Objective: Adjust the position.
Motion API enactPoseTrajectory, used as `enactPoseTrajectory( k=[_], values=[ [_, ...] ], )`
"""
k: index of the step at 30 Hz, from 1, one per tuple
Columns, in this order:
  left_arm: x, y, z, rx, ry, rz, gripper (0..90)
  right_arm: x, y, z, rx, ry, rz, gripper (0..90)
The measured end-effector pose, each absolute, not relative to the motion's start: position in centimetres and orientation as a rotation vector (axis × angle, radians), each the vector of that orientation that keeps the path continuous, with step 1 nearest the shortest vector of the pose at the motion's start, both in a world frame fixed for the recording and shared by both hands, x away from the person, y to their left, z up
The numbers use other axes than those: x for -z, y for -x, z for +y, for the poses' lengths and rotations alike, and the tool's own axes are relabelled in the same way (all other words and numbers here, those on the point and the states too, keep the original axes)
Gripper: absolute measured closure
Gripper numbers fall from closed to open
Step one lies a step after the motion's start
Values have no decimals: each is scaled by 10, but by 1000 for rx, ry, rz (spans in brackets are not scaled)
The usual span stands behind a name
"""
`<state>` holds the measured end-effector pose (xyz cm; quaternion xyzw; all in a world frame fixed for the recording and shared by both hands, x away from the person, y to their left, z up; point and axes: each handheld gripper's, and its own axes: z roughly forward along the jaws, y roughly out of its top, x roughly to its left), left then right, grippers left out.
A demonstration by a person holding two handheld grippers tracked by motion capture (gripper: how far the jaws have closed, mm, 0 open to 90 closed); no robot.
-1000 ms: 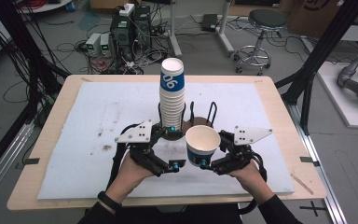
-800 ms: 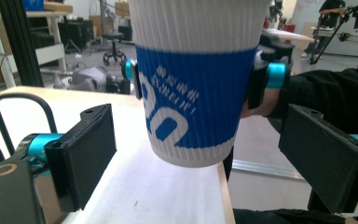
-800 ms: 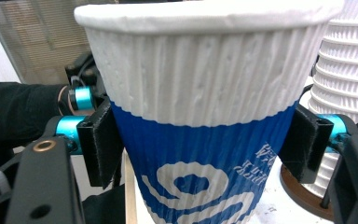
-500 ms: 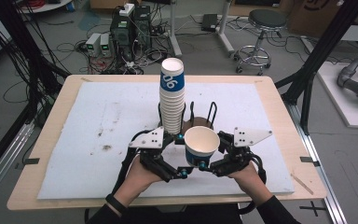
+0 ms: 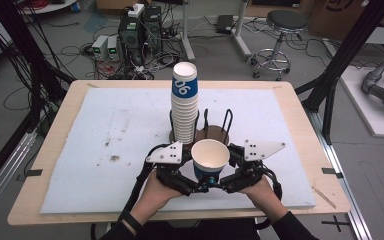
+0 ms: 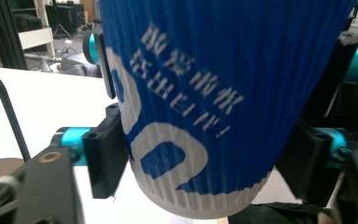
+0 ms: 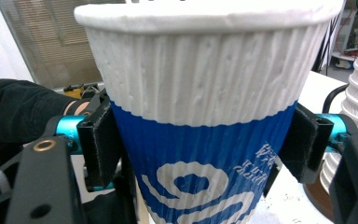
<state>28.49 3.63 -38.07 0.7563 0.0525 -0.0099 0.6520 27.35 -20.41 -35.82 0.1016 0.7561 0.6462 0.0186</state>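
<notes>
A paper cup [image 5: 210,155], white above and blue with white print below, is held upright just above the mat near the table's front edge. My right gripper [image 7: 203,149] is shut on it, its pads [image 7: 100,144] pressing where white meets blue. My left gripper [image 6: 204,163] comes from the other side and grips the same cup [image 6: 205,93] lower down. Its jaws have just been closing, and the black pads [image 6: 105,158] now press on the ribbed blue wall. In the high view the left gripper [image 5: 200,186] and the right gripper [image 5: 221,184] meet under the cup.
A tall stack of the same cups [image 5: 185,105] stands just behind, in a round brown holder [image 5: 214,134] with black wire loops. A white mat [image 5: 105,135] covers the wooden table [image 5: 75,100]. Racks, cables and a stool lie beyond the far edge.
The left gripper has moved right and a little down to the cup, and its jaws have shut on the cup's lower part. The right gripper and the cup stayed put.
</notes>
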Motion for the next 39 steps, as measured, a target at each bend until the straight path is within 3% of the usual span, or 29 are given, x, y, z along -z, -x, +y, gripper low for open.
enactPoseTrajectory(
  k=[6,15,21,23,26,30,39],
  values=[
    [381,-285,36,19,-1719,122,296,358,-274,-205,-2006,-317,2351,254],
    [384,-286,35,27,-1732,117,295,356,-276,-206,-2033,-351,2351,158],
    [386,-286,32,37,-1751,110,295,353,-276,-208,-2047,-354,2338,161],
    [387,-286,32,40,-1746,107,296,353,-275,-208,-2045,-331,2339,214],
    [387,-286,32,44,-1737,110,290,353,-274,-208,-2046,-322,2334,224],
    [383,-284,31,48,-1699,114,216,353,-274,-209,-2044,-316,2320,232],
    [380,-284,32,52,-1681,116,205,355,-273,-206,-2035,-306,2329,235]
  ],
)
